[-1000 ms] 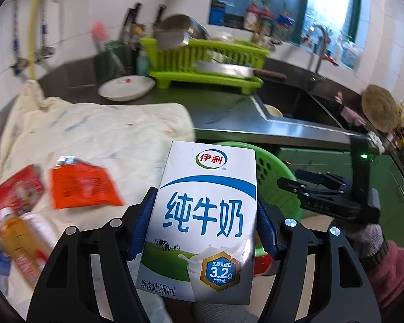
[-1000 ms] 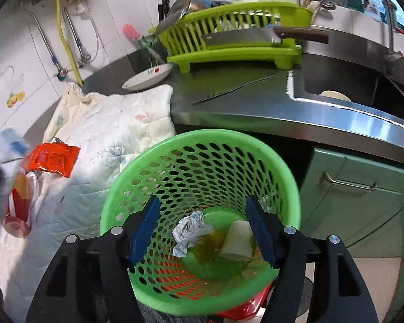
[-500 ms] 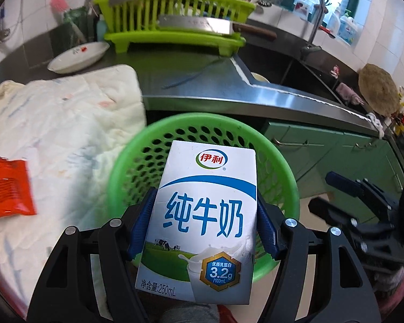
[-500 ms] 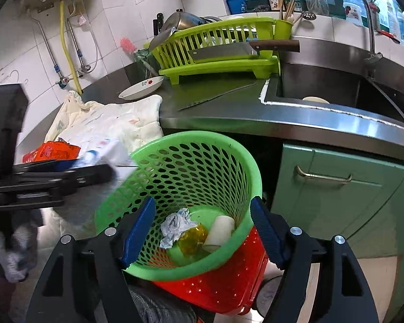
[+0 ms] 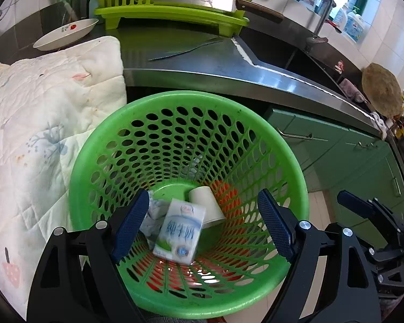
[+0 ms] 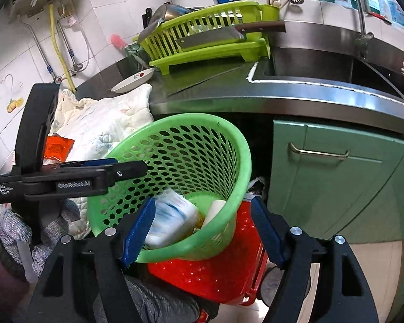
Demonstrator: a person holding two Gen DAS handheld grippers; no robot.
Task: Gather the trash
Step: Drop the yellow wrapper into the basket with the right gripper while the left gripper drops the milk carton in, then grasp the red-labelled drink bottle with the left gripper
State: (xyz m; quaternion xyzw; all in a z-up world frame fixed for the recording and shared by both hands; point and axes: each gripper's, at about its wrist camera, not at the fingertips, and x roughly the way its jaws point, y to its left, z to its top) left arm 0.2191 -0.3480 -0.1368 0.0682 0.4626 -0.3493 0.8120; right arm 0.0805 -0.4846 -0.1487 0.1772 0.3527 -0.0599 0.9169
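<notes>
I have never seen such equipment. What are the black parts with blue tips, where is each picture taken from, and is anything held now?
There is no robot here. A person holds a hand-operated claw in each hand, and a camera on each looks forward along its two fingers. One picture is from the left claw, the other from the right claw. Both look into a green basket nested in a red basket. The left claw has just been opening; its milk carton now lies in the green basket, beside a paper cup and crumpled paper. Both claws are open and hold nothing. An orange wrapper remains on the quilt.
</notes>
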